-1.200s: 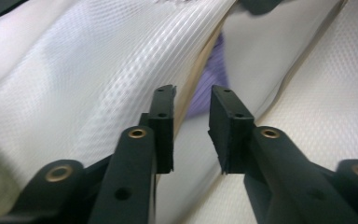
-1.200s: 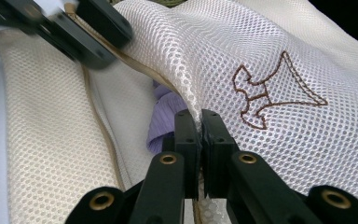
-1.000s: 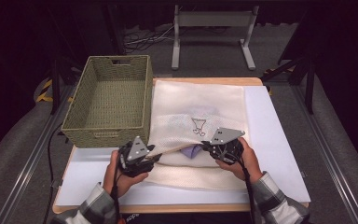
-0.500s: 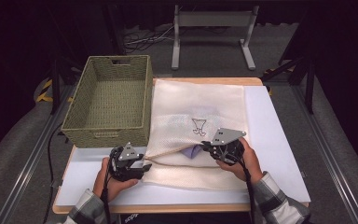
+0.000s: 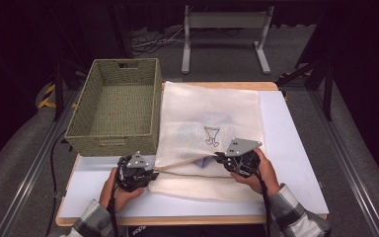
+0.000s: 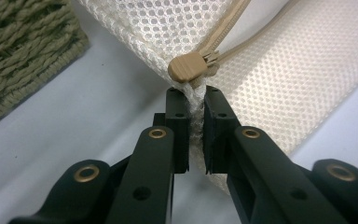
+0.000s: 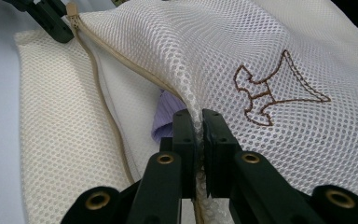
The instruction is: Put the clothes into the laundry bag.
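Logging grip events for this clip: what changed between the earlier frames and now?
The left gripper came down toward the near table edge, and its jaws have just been closing; they now pinch the mesh bag at its corner beside the zipper pull. The right gripper stayed clamped on the bag's opening edge. The basket did not move.

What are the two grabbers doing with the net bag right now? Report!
Left gripper just closed, pinching mesh bag corner below zipper pull. Right gripper shut on bag's opening edge. Basket beside bag, nothing blocking.

basket point(image 5: 112, 111) sits left of the mesh bag point(image 5: 212, 108), apparently touching, on the table point(image 5: 296, 148).
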